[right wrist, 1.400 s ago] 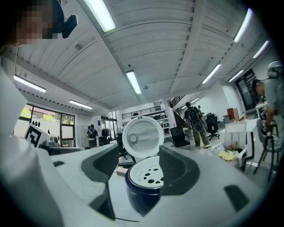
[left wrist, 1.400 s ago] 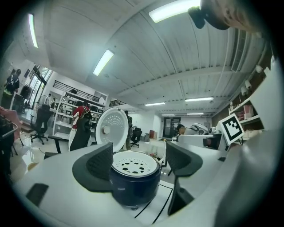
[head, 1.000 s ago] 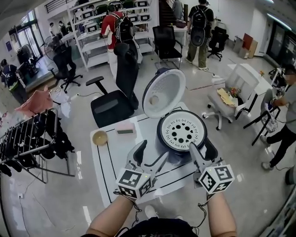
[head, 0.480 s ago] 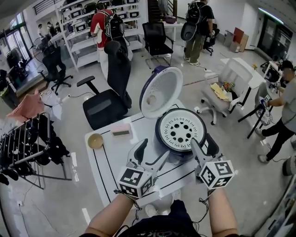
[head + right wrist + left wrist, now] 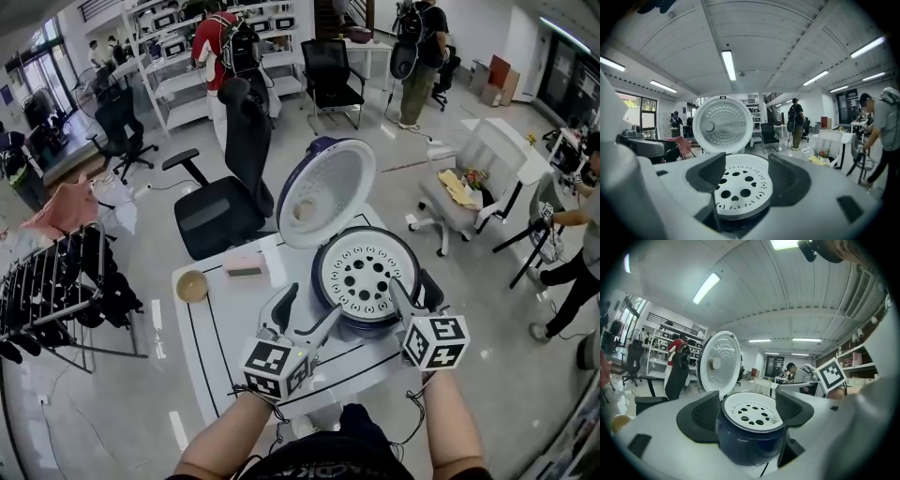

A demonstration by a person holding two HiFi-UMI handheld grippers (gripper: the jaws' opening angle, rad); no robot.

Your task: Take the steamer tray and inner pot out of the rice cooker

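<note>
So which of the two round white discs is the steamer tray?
The steamer tray lies flat in the dark cooker body, with large holes; the other disc is the raised lid, finely dimpled inside.

Steamer tray (image 5: 366,274), apparently inside rice cooker (image 5: 375,324)

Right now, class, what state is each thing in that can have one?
Rice cooker lid: open, swung up.
Steamer tray: seated in the rice cooker.
Left gripper: open, gripping nothing.
Right gripper: open, gripping nothing.
Bowl: upright.
</note>
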